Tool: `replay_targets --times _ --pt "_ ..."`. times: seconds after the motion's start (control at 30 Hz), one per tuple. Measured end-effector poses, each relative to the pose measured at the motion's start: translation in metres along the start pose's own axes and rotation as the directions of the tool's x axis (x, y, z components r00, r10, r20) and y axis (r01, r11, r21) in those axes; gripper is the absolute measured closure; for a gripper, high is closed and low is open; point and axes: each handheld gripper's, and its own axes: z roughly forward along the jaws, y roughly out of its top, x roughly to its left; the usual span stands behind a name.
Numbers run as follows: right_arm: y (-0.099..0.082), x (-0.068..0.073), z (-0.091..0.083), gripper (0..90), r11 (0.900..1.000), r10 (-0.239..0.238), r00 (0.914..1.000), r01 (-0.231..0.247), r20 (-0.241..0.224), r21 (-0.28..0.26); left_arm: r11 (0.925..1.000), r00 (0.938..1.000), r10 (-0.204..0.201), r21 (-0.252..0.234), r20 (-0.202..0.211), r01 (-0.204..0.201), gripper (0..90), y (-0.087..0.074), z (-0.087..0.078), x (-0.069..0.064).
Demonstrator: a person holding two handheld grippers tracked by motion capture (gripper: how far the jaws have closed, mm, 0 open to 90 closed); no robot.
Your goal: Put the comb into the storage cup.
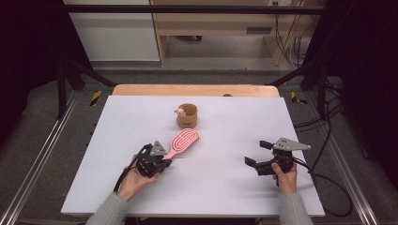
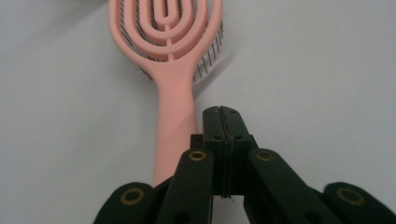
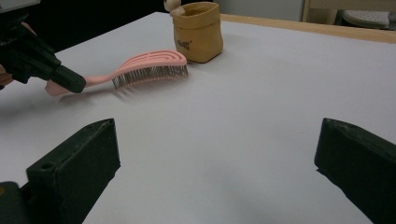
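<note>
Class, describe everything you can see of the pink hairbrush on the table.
The pink hairbrush looks like smooth plastic. Its oval head is cut into looped open ribs, with thin dark bristles underneath. It lies bristles down on the white table, head pointing toward the tan pouch without touching it. The slim handle runs back beside the shut left gripper; whether the two touch is unclear.

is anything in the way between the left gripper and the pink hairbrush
Nothing visible is. The left gripper, jaws shut with nothing between them, sits right beside the handle of the pink hairbrush, with bare table around them. The brown pouch stands farther back, past the brush head.
</note>
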Motion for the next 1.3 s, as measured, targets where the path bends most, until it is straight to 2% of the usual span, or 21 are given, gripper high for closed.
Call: replay_targets --times 0.33,0.63,0.77,0.87,1.03,1.1,1.17,1.3 --pt "0.0 0.0 0.0 0.3 1.0 0.0 1.0 0.0 -0.001 0.001 0.9999 1.0 0.003 -0.01 0.005 -0.003 89.8 0.0 -0.002 0.0" --pt "0.0 0.0 0.0 0.3 1.0 -0.001 1.0 0.001 0.0 0.0 0.9959 0.9998 -0.021 -0.088 0.006 0.021 86.4 0.005 -0.018 0.002" --pt "0.0 0.0 0.0 0.3 1.0 -0.001 1.0 0.001 -0.001 0.001 0.9924 0.9993 -0.036 -0.118 -0.007 0.035 79.2 0.005 -0.024 0.006" --pt "0.0 0.0 0.0 0.3 1.0 0.0 1.0 0.0 -0.001 -0.001 0.9885 0.9984 -0.051 -0.143 -0.023 0.047 70.2 0.005 -0.028 0.01" --pt "0.0 0.0 0.0 0.3 1.0 -0.002 1.0 0.002 -0.001 0.002 0.98 0.9957 -0.09 -0.18 -0.02 0.085 51.9 0.004 -0.031 0.017" --pt "0.0 0.0 0.0 0.3 1.0 -0.001 1.0 0.001 -0.001 0.001 0.9791 0.996 -0.086 -0.187 -0.026 0.08 45.3 0.004 -0.032 0.018" --pt "0.0 0.0 0.0 0.3 1.0 0.0 1.0 0.0 -0.001 0.001 0.9747 0.9948 -0.09 -0.209 -0.048 0.078 39.8 0.003 -0.034 0.02" --pt "0.0 0.0 0.0 0.3 1.0 -0.003 1.0 0.003 0.0 0.002 0.9703 0.9938 -0.098 -0.227 -0.053 0.083 28.6 0.004 -0.038 0.022"
